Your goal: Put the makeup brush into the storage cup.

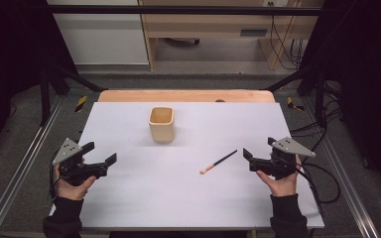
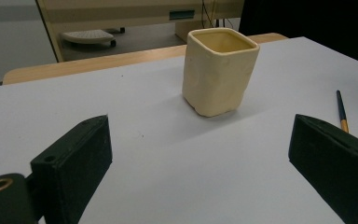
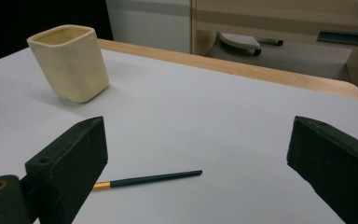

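High view: your right tongs [image 1: 248,155] are spread and empty, closest to the brush [image 1: 219,162], which lies slanting just left of them. Left tongs [image 1: 110,159], spread too, sit far off.

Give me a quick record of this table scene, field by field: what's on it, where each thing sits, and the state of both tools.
surface: white table top
cup: cream square ceramic cup, upright, far centre, looks empty
brush: thin dark-handled brush with orange ferrule, lying flat, right of centre, apart from the cup
left tool: open, holding nothing, near the left edge
right tool: open, holding nothing, just right of the brush
contact: neither tool touches anything
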A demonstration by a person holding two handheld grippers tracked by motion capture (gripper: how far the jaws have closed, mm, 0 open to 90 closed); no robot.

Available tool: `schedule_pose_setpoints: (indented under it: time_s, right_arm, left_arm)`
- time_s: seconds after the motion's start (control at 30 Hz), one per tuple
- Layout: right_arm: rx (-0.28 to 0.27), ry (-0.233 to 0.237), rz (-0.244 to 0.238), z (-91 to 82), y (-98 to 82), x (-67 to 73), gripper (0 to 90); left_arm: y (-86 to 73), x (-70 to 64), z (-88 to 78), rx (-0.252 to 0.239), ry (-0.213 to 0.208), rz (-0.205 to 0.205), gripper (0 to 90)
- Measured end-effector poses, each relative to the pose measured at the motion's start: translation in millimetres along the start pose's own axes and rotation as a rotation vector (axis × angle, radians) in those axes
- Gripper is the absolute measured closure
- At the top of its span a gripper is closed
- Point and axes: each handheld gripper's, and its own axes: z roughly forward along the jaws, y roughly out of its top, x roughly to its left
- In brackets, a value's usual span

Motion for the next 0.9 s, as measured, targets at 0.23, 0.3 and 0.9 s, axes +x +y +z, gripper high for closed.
schedule_pose_setpoints:
  time_s: [0.23, 0.3, 0.9]
  right_arm:
    - [0.009, 0.0, 0.01, 0.7, -3.0, -2.3, 5.6]
    - [0.012, 0.003, 0.005, 1.0, -3.4, -1.5, 5.8]
    - [0.082, 0.026, -0.045, 14.0, 0.0, 9.9, 6.1]
  left_arm:
    - [-3.0, 0.6, 0.5, 0.008, 0.001, -0.001, 5.4]
    - [-5.0, 0.1, 2.3, 0.02, 0.007, 0.007, 5.4]
    - [-11.2, -3.2, 10.0, 0.055, 0.002, 0.026, 5.5]
